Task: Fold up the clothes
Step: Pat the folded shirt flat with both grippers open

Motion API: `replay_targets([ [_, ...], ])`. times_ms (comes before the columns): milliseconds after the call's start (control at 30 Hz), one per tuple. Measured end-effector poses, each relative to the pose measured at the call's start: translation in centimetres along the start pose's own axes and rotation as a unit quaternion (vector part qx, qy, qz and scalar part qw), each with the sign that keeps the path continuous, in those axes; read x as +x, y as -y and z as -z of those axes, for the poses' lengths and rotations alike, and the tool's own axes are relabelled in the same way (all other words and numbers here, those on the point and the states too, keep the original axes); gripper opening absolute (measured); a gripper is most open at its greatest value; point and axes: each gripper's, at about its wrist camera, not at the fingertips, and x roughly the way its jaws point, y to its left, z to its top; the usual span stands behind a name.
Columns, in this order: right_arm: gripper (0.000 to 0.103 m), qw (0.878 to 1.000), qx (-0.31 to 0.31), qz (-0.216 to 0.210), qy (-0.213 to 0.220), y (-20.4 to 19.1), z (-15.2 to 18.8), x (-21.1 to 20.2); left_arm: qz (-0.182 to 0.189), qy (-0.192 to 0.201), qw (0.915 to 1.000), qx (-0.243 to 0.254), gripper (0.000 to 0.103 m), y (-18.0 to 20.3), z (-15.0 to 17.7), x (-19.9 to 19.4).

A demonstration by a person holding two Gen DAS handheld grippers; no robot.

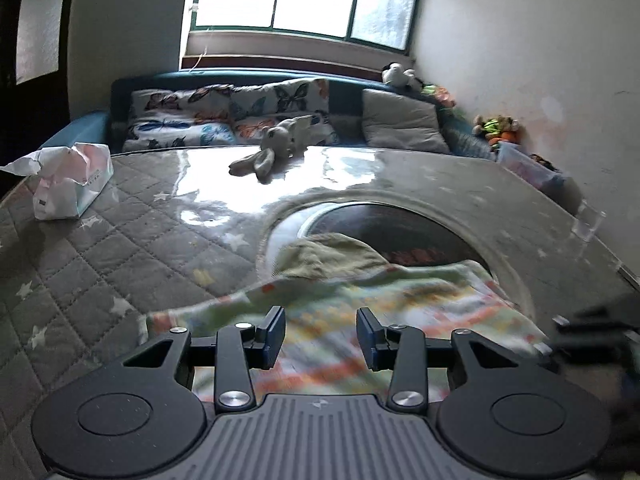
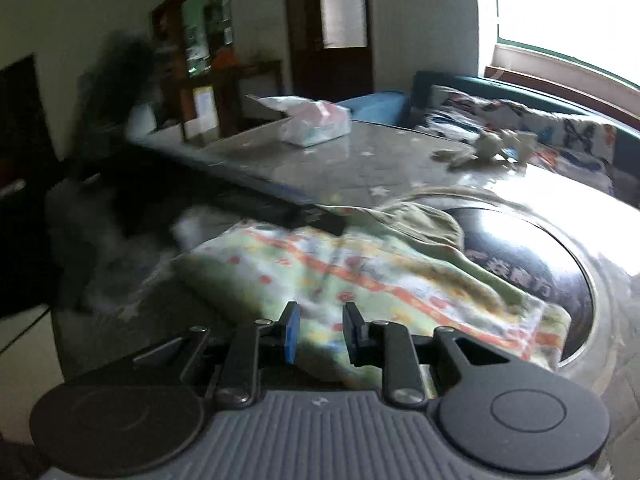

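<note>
A pale green garment with orange and yellow print (image 1: 340,308) lies flat on the glass-topped table, its olive-green collar part (image 1: 324,254) bunched at the far end. It also shows in the right wrist view (image 2: 360,272). My left gripper (image 1: 321,316) is open just above the garment's near edge, nothing between its fingers. My right gripper (image 2: 320,312) is open over the garment's near side, also empty. The other gripper shows as a dark blur at the right edge (image 1: 592,332) of the left wrist view.
The table (image 1: 160,216) has a quilted star cloth under glass and a dark round inset (image 1: 400,232). A tissue pack (image 1: 68,184) and a plush rabbit (image 1: 268,152) lie on it. A sofa with butterfly cushions (image 1: 224,116) stands behind. A clear box (image 1: 528,168) sits far right.
</note>
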Motion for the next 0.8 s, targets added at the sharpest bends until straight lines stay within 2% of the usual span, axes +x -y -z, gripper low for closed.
replay_targets([
  [200, 0.023, 0.999, 0.023, 0.017, -0.020, 1.1, 2.0, -0.1, 0.018, -0.009, 0.9994, 0.028, 0.042, 0.6, 3.6, -1.9],
  [333, 0.023, 0.999, 0.026, 0.024, -0.031, 1.4, 2.9, -0.8, 0.002, -0.009, 0.9992, 0.038, 0.042, 0.2, 5.2, -2.8],
  [400, 0.023, 0.999, 0.025, 0.027, -0.036, 1.5, 3.2, -1.2, 0.000, -0.007, 0.9996, 0.027, 0.042, -0.2, 5.2, -3.2],
  [633, 0.023, 0.998, 0.047, 0.040, 0.007, 2.1, 1.8, -1.7, -0.005, -0.004, 1.0000, -0.007, 0.042, -1.1, 5.8, -3.9],
  [800, 0.023, 0.995, 0.067, 0.077, -0.008, 3.8, 3.2, -1.3, -0.006, -0.003, 0.9998, -0.017, 0.042, -1.5, 6.0, -4.1],
])
